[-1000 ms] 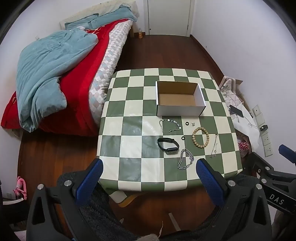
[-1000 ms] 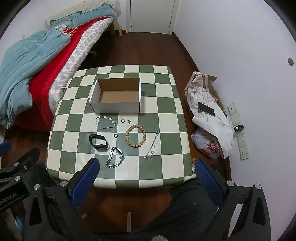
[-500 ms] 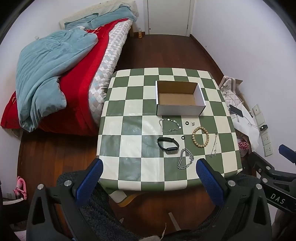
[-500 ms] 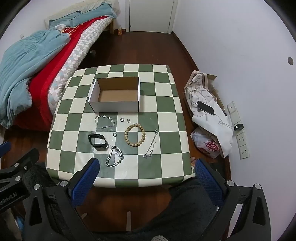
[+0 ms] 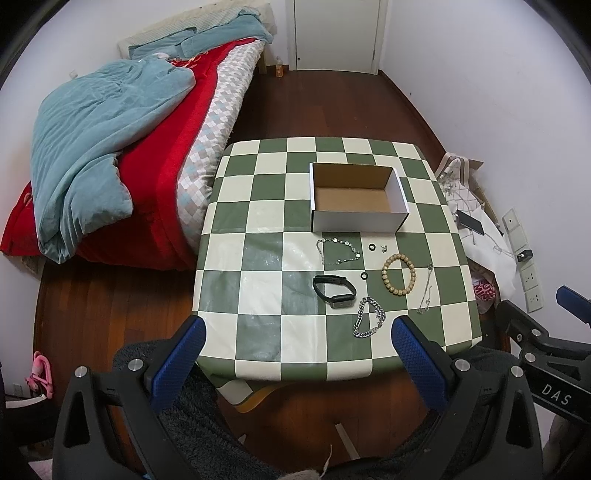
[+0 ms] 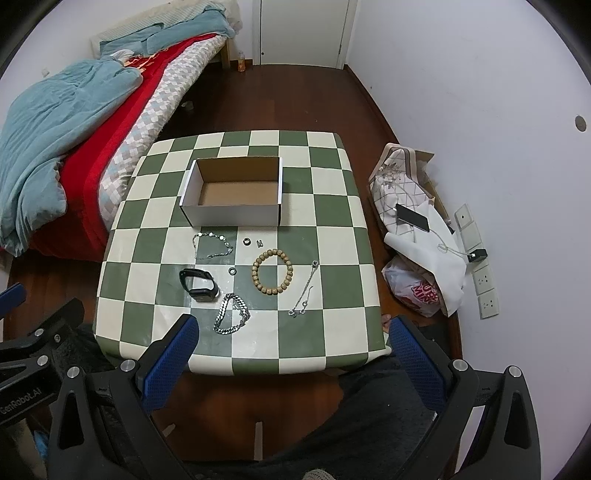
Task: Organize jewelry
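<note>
An empty white cardboard box stands on the green-and-white checked table. In front of it lie a wooden bead bracelet, a black wristband, a chunky silver chain, a disc-link bracelet, a thin silver chain and small rings. My left gripper and right gripper are open and empty, high above the table's near edge.
A bed with a red cover and blue blanket stands left of the table. Bags, a phone and cables lie on the floor by the right wall. A door is at the far end. Dark wooden floor surrounds the table.
Both views have shifted very slightly; the table sits a touch higher in the right wrist view. Nothing on the table has moved.
</note>
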Available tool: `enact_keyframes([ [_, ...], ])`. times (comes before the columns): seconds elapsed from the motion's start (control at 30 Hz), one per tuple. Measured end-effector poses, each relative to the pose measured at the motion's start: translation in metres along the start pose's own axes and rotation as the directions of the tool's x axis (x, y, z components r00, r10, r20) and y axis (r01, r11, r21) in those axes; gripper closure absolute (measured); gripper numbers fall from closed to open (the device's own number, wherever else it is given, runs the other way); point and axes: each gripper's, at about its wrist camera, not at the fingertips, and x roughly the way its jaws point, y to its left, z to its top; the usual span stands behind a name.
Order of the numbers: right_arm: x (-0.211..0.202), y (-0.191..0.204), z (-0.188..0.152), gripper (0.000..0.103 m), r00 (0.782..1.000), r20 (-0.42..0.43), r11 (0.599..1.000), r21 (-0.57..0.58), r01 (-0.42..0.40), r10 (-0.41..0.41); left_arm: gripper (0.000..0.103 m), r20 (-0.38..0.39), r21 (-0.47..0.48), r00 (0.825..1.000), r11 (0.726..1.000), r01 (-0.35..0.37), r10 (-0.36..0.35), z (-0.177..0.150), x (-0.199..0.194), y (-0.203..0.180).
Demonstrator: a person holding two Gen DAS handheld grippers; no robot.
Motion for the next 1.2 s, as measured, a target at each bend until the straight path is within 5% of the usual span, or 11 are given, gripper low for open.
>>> enact_keyframes([
  [1.2,-0.009,0.001,0.002,0.0,1.0,0.008,1.0,0.002,-0.007,0.007,0.0,0.002,-0.004,1.0,1.0,0.004,-0.004,0.011,-0.016,-0.001],
])
